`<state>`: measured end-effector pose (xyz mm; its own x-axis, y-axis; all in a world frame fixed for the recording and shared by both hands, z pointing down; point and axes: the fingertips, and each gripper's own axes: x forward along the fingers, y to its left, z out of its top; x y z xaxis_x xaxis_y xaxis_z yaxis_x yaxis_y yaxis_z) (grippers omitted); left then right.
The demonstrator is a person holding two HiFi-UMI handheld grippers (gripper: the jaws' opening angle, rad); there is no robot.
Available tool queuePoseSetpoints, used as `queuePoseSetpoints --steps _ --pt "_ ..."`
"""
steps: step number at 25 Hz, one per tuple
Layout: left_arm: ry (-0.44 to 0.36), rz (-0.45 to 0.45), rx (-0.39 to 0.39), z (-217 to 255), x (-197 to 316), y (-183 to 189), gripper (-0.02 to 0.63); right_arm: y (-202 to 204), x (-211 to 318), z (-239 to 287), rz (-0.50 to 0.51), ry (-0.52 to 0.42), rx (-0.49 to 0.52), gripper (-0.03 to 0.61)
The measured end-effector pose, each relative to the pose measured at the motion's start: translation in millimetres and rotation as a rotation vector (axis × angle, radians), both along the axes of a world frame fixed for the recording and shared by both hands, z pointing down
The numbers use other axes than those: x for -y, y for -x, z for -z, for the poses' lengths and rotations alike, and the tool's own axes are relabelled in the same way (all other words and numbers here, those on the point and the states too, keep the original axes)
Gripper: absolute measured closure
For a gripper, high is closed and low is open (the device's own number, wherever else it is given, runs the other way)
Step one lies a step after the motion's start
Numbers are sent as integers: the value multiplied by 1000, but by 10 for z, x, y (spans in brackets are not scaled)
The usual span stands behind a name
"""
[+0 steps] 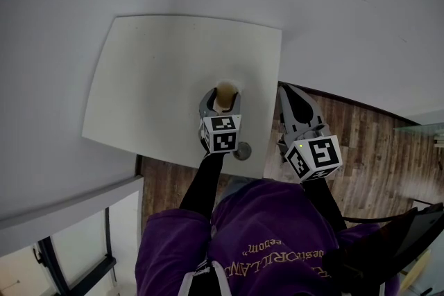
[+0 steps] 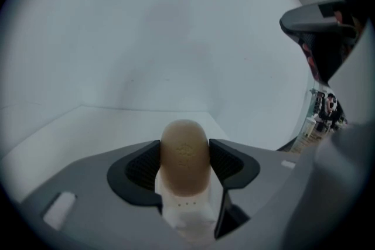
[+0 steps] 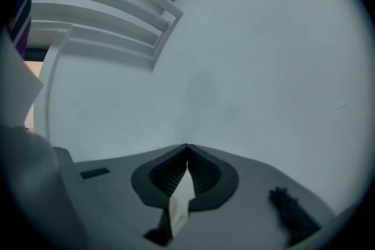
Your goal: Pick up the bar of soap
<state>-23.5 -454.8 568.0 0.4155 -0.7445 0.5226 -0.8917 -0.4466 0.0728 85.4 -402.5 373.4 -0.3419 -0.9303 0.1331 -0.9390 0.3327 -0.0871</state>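
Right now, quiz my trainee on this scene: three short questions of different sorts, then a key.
1. True or false: the right tongs hold something.
2. What do the left tongs grip? A) a sponge B) the bar of soap C) a cup
3. Fill in: in the head view, the right tongs hang beyond the white table's ____ edge.

Key: 1 false, they are shut and empty. 2 B. 3 right.

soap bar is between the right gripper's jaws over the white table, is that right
Not quite. The bar of soap is between the jaws of the left gripper, not the right, over the white table. The left gripper view shows it; in the right gripper view, the right gripper has its jaws together on nothing.
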Motion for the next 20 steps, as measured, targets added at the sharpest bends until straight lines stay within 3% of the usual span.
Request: queuePoseSetpoints --steps 11,20 --pt "-223 95 -129 959 -155 90 344 134 -18 192 38 -65 5 571" --pt "-453 156 -102 1794 -293 315 344 372 -27 550 107 -162 -12 571"
